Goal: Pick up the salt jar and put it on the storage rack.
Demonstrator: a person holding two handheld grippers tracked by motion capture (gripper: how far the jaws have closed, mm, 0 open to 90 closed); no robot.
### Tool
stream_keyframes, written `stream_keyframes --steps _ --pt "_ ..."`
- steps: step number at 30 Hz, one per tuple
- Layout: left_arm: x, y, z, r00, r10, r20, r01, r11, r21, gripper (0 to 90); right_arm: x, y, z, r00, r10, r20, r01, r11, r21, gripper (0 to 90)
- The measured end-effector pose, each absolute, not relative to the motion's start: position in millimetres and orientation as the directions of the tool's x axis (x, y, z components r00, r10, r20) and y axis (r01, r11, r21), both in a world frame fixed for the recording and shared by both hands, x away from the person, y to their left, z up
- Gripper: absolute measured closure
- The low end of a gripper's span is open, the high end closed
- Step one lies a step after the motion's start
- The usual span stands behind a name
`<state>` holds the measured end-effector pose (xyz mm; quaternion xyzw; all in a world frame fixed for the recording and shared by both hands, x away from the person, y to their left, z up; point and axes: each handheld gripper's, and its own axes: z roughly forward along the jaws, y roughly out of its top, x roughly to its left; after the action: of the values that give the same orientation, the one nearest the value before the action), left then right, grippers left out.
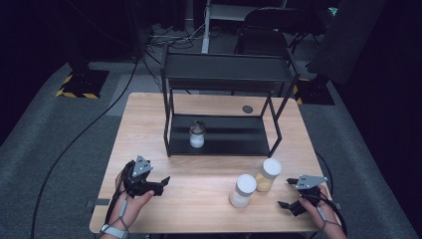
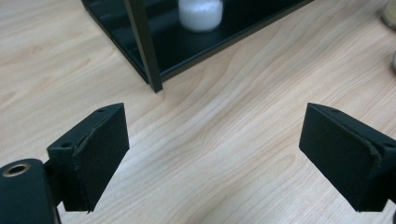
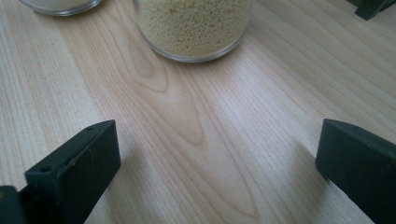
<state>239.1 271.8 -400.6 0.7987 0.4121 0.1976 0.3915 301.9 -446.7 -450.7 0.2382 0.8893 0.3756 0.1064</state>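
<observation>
A black two-tier shelf (image 1: 224,74) stands at the back of the wooden table (image 1: 199,209). On its lower tier sits a small jar of white powder (image 1: 197,135), whose base appears in the left gripper view (image 2: 201,14). Two white-lidded jars stand on the table at front right: one with white contents (image 1: 242,190) and one with yellow grains (image 1: 267,174). My left gripper (image 1: 161,185) hovers low at front left, open and empty (image 2: 212,149), pointing toward the shelf's corner post (image 2: 144,46). My right gripper (image 1: 284,193) is open and empty (image 3: 217,158), just short of the yellow-grain jar (image 3: 194,23).
A small dark round spot (image 1: 247,109) lies on the table behind the shelf. A black chair (image 1: 263,30) and floor cables (image 1: 74,144) lie beyond the table. Bare wood stretches between the two grippers along the front edge.
</observation>
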Motion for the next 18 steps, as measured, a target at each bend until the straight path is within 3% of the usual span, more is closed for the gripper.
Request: stream_keyframes --steps 18 --pt "236.2 278.8 -437.8 0.552 0.834 -0.025 0.557 -0.346 0.755 7.6 301.9 -446.7 -450.7 -0.864 0.504 -0.010 0.344 0.604 0.719 0.0"
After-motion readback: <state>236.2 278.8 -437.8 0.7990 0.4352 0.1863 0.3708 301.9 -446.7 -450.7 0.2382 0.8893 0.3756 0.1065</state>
